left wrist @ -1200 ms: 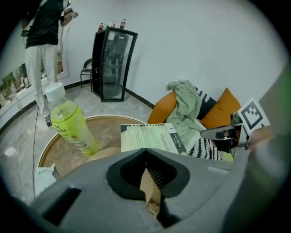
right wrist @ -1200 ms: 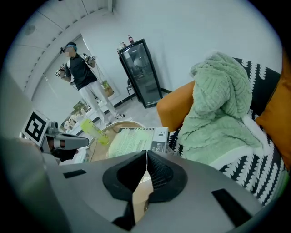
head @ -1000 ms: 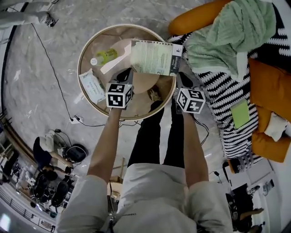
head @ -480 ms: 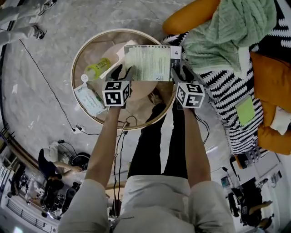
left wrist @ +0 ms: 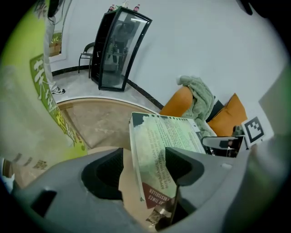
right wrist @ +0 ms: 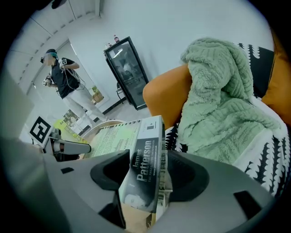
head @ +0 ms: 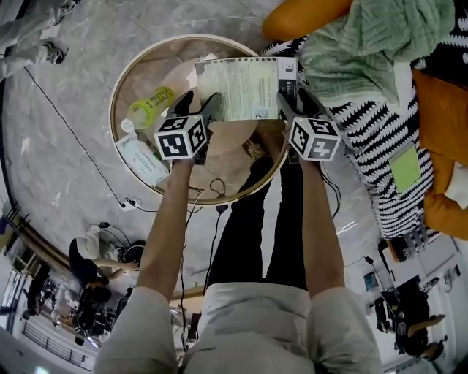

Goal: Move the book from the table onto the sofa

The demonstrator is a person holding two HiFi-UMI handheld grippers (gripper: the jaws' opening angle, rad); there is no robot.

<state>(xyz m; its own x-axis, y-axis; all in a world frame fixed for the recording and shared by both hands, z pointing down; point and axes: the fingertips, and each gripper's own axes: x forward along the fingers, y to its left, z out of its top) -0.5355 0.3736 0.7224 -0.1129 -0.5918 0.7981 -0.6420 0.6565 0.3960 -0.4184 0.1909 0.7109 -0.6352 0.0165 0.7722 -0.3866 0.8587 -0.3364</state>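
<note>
**Both tongs wide open around the book on the tabletop**

The book [head: 245,88] lies pale-green cover up at the far right of the round tabletop [head: 146,73]. Its dark spine end reaches the rim on the side nearest the sofa [head: 365,139]. It is not on the sofa.

The left tongs [head: 197,109] sit at the book's left short edge. Their jaws have just been opening and now stand wide apart. In the left gripper view the book's edge [left wrist: 159,136] stands between the jaws of the left tongs [left wrist: 145,168], with a clear gap on its left side, so nothing is clamped.

The right tongs [head: 292,106] sit at the spine end. Their jaws have also just been opening and are spread wide. In the right gripper view the printed spine [right wrist: 145,154] stands between the jaws of the right tongs [right wrist: 145,175], and they do not squeeze it.

A yellow-green bottle [head: 150,106] lies on the tabletop to the left of the left tongs, and a white packet [head: 139,157] lies near the rim closer to the person. On the sofa's black-and-white striped cover, a green blanket [head: 358,44] is heaped against an orange cushion [head: 300,18].
</note>
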